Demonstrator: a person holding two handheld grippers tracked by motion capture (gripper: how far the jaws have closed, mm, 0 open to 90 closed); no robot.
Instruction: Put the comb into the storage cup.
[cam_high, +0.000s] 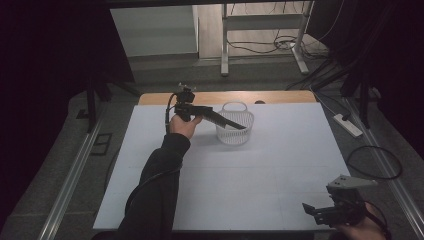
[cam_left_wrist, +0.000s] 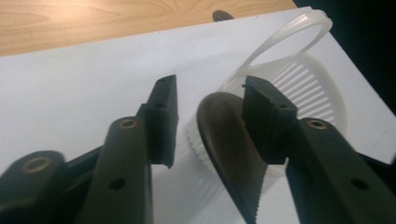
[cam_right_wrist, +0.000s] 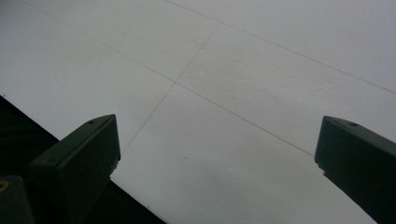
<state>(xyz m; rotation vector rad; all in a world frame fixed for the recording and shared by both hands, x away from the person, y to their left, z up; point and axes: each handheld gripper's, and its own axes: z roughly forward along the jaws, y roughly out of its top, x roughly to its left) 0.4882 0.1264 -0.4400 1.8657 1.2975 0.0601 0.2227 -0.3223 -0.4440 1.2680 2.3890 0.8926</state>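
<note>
1. Comb (cam_left_wrist: 231, 154), dark and toothed, lies with its long axis from your left gripper (cam_high: 242, 126) toward the white basket (cam_high: 235, 134). In the high view its far end points at about 4 o'clock, over the basket rim.
2. Basket stands on the white table sheet (cam_high: 280, 165), near the far wooden edge (cam_high: 225, 96) at 12 o'clock. The sheet around the basket is bare toward 3, 6 and 9 o'clock.
3. Your left gripper has its jaws partly apart. The comb leans on the right-hand jaw in the left gripper view, the other jaw stands off it, so it is released.
4. Your right gripper (cam_high: 312, 210) waits at 5 o'clock by the near edge, jaws wide and holding nothing.
</note>
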